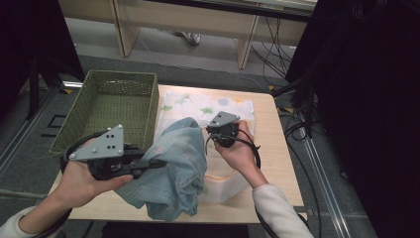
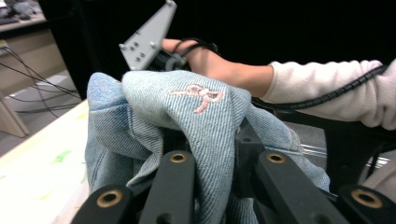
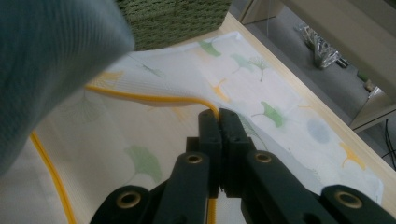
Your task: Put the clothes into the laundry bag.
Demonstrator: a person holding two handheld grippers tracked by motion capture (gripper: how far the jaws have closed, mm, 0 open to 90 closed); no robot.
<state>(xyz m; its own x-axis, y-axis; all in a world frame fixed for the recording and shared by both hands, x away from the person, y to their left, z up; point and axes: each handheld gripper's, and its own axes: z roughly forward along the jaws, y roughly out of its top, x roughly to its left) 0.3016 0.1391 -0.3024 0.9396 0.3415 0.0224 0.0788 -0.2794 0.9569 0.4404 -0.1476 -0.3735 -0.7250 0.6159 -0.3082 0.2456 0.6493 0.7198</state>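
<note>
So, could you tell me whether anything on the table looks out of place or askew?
Yes: the denim garment lies crumpled over the leaf-print cloth, hanging from the left gripper, while the green basket beside it holds nothing.

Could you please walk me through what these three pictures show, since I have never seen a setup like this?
A person sits at a wooden table with a hand-held two-jaw tool in each hand. The high view looks down from above; the other two pictures come from cameras riding on the tools, looking along their black jaws. On the table stand a green woven basket and a white leaf-printed cloth with yellow edging. The left gripper is shut on a light blue denim garment with a pink bow stitched on it, lifting it off the table. The right gripper is shut on the yellow edge of the cloth.
</note>
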